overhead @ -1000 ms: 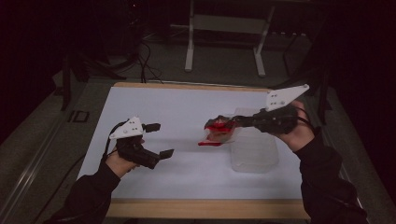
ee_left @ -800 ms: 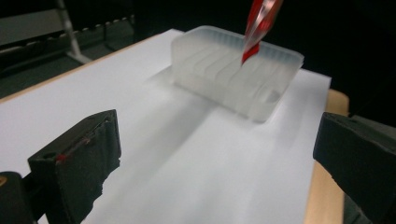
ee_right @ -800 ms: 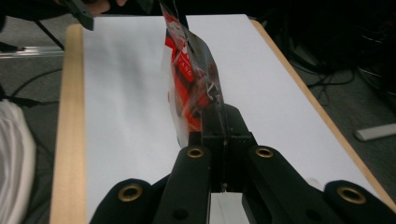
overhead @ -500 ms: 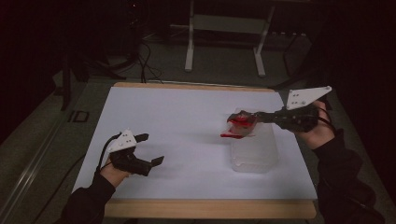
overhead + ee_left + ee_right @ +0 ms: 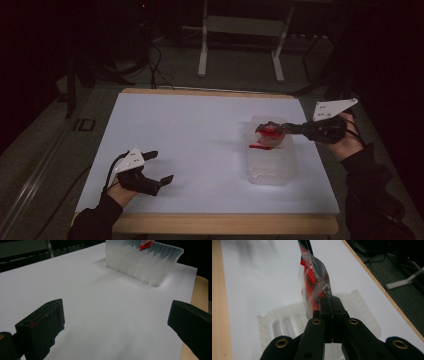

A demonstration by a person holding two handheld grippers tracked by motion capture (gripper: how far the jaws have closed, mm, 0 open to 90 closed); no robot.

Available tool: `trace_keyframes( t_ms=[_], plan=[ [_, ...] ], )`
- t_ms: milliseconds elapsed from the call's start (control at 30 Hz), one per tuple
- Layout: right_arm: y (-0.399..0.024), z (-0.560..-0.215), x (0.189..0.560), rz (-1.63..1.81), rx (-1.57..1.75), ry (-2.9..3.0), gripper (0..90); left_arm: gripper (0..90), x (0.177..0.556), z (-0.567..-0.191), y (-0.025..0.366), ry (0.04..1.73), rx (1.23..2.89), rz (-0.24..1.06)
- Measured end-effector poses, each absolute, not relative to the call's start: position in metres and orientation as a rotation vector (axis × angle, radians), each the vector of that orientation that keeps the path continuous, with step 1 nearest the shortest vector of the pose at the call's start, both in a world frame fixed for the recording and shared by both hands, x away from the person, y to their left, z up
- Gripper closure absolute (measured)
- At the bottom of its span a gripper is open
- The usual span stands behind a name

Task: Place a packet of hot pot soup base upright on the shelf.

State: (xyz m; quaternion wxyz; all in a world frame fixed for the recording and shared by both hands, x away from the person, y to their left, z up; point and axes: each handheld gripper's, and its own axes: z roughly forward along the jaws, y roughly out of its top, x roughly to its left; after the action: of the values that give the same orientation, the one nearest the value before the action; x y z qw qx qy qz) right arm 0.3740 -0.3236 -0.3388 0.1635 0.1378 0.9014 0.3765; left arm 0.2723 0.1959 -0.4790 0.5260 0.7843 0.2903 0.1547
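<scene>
Right gripper (image 5: 265, 131) carried packet (image 5: 270, 134) over bin (image 5: 270, 167).

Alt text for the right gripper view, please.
The right tongs are shut on a clear packet with red contents, holding it above a clear plastic container on the white table surface.

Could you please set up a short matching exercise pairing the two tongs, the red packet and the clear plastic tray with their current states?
Things:
1. left tongs
2. right tongs
3. red packet
4. clear plastic tray

States:
A. resting on the white sheet
B. open, with nothing between them
C. shut on a thing
D. held above the tray

Pairs: 1-B, 2-C, 3-D, 4-A
</scene>
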Motion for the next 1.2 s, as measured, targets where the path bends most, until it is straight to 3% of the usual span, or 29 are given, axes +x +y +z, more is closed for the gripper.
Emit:
trace_keyframes(
  t_ms=[1200],
  plan=[
    [-0.333, -0.415, 0.396, 1.062, 0.501, 2.644, 90.0, 0.9, 0.272, -0.489, 0.198, 0.706, 1.876, 0.329]
  ],
)
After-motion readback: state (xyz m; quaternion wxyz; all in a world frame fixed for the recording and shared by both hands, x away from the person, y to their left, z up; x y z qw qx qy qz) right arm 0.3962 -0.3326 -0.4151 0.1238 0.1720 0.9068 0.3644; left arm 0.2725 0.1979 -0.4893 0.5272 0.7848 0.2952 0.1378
